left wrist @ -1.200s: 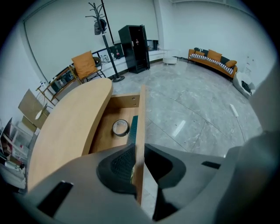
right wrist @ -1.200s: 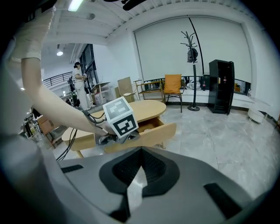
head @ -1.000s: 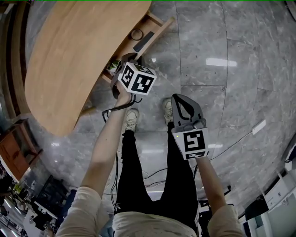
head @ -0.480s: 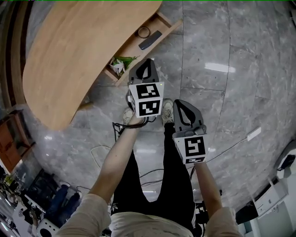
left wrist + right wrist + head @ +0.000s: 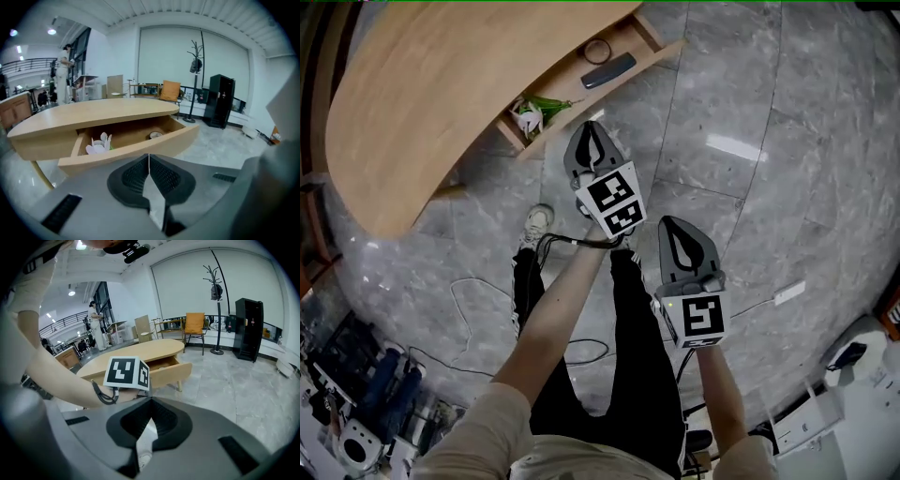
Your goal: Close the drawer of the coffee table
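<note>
The floor (image 5: 741, 84) is grey, glossy marble tile, and on it stands one oval coffee table of pale wood, the surface (image 5: 441, 94) bare on top. Its single drawer (image 5: 126, 151) is pulled well out from the surface's long side, toward the person. Three things lie in the drawer: a white paper flower with green leaves (image 5: 528, 112) at one end, and a dark flat remote-shaped bar (image 5: 607, 70) and a small dark ring (image 5: 597, 51) toward the other end.

Beyond the surface, by the pale curtained wall, I count one orange chair (image 5: 171, 90), one black coat stand (image 5: 194, 65) and one black cabinet (image 5: 221, 101). One person in white (image 5: 62, 70) stands far behind the surface.

There are two tools, both held in the air short of the drawer's front and clear of the surface. The left tool (image 5: 592, 131) is nearer the drawer, its jaws pressed together on nothing. The right tool (image 5: 672, 225) is farther from the surface, jaws likewise together and empty.
</note>
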`<state>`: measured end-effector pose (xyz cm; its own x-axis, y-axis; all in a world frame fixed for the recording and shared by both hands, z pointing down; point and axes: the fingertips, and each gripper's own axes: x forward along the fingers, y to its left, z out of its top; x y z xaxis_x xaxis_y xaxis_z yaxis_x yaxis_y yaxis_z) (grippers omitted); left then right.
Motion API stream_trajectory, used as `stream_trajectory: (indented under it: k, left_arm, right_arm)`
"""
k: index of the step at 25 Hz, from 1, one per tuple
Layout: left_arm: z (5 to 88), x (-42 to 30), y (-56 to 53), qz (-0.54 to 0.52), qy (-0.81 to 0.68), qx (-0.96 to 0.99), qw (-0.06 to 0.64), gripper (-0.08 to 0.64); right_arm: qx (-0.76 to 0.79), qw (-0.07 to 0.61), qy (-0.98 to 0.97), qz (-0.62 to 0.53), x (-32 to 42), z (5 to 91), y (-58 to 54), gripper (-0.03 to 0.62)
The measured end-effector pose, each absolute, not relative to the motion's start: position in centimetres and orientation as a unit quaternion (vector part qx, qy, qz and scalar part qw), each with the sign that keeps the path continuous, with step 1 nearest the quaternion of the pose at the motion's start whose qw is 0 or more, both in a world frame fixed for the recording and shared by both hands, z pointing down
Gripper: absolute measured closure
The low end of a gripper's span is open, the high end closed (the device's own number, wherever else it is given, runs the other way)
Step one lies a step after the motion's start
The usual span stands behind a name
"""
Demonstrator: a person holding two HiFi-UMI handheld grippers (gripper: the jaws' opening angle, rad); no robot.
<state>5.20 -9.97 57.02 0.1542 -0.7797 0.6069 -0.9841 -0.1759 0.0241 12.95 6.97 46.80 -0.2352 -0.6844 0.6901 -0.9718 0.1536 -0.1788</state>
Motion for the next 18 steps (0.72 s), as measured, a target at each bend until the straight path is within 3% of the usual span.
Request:
stream_trajectory:
  k: [5,18]
  left_arm:
    - [57.6,4.0,-11.3,0.183,-0.665,0.692,0.213,0.551]
    - [57.0,2.9,-13.6,0.132,-0.687,0.692,0.181,0.552]
  right_arm:
    - [0.553,0.257,-0.731,0.307,14.3,48.3,7.9,0.586]
    - [0.538,0.245,-0.748,0.304,12.5,49.5,6.2,0.586]
